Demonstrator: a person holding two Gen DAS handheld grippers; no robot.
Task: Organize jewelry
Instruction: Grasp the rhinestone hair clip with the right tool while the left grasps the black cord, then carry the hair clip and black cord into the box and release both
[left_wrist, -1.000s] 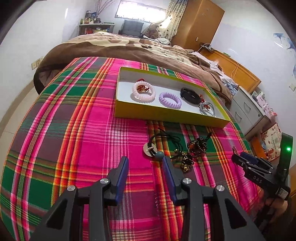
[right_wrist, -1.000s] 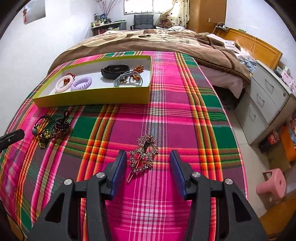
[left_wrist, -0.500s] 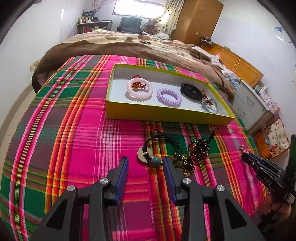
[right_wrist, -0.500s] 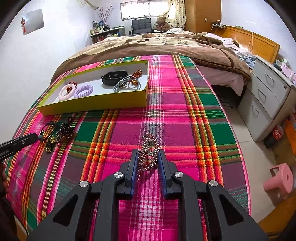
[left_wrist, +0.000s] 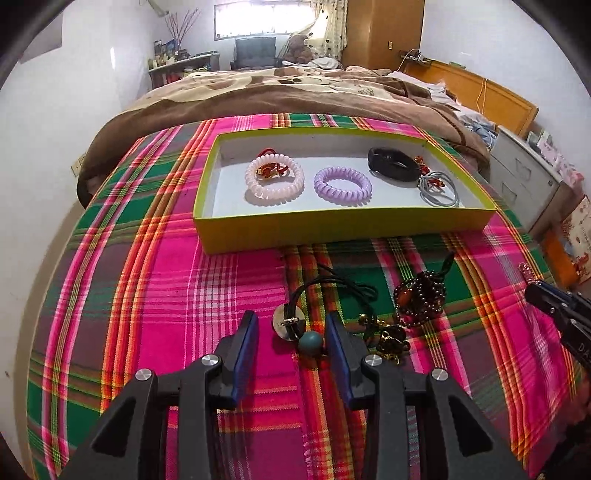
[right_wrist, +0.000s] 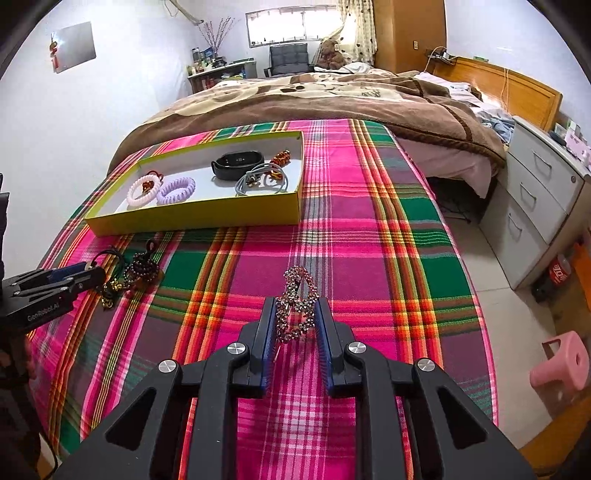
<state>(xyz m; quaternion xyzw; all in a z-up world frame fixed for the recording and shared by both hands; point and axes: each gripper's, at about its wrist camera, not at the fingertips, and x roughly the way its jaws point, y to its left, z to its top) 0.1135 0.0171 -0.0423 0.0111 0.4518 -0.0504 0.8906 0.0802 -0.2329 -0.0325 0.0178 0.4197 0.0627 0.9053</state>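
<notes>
- Yellow box (left_wrist: 343, 230) sits on the plaid blanket (left_wrist: 147, 295), toward the far end of it, just short of the brown bedspread (left_wrist: 295, 99). Long side faces the grippers.
- Inside the box, left to right in the left wrist view: pink coil hair tie (left_wrist: 275, 180) with a small red-and-gold trinket in its ring, purple coil hair tie (left_wrist: 342, 185), black wristband (left_wrist: 392, 168), then a bunch of grey elastic loops (left_wrist: 441, 188) with little orange bits in the right corner.
- Outside the box, near its front wall, there's a tangle on the blanket: black cord necklace (left_wrist: 332, 291) with a silver disc (left_wrist: 289, 320) and a teal bead (left_wrist: 311, 342), plus a dark beaded bracelet (left_wrist: 421, 299) and some gold bits next to it.
- Left gripper (left_wrist: 291, 332) has its jaws spread and easing inward. The disc and teal bead lie between them on the blanket; the bead is right by the right-hand jaw, and I can't tell if it touches.
- Right gripper (right_wrist: 294, 319) is pinching a sparkly rhinestone hair clip (right_wrist: 297, 301), jaws pressed on both sides of it. The clip's top pokes out past the tips. This is toward the near edge of the blanket, well apart from the box.
</notes>
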